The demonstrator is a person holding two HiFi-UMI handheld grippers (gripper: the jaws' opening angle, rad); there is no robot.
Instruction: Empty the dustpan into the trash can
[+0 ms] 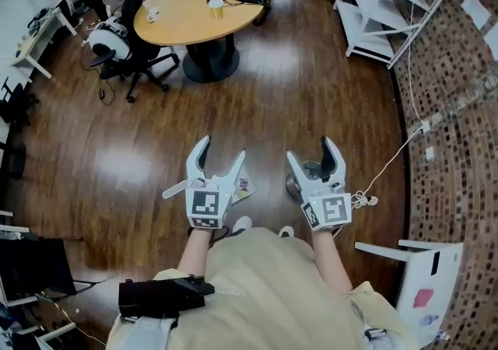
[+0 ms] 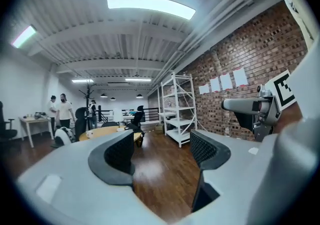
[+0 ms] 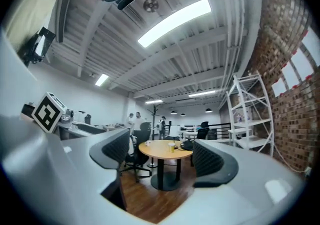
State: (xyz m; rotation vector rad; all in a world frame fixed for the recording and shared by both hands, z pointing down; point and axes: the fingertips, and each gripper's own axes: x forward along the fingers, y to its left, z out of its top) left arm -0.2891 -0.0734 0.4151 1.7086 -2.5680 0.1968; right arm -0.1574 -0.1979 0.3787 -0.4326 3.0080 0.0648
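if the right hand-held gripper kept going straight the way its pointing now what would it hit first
Most likely the round wooden table: it sits centred between the open, empty jaws of the right hand-held gripper, with only floor showing before it. Depth is hard to judge.

Long ceiling lamps (image 2: 150, 5) light the room brightly and evenly, leaving soft glare patches on the dark wooden floor (image 1: 124, 166). Both gripper views bend strongly towards their dark, rounded edges, where detail blurs.
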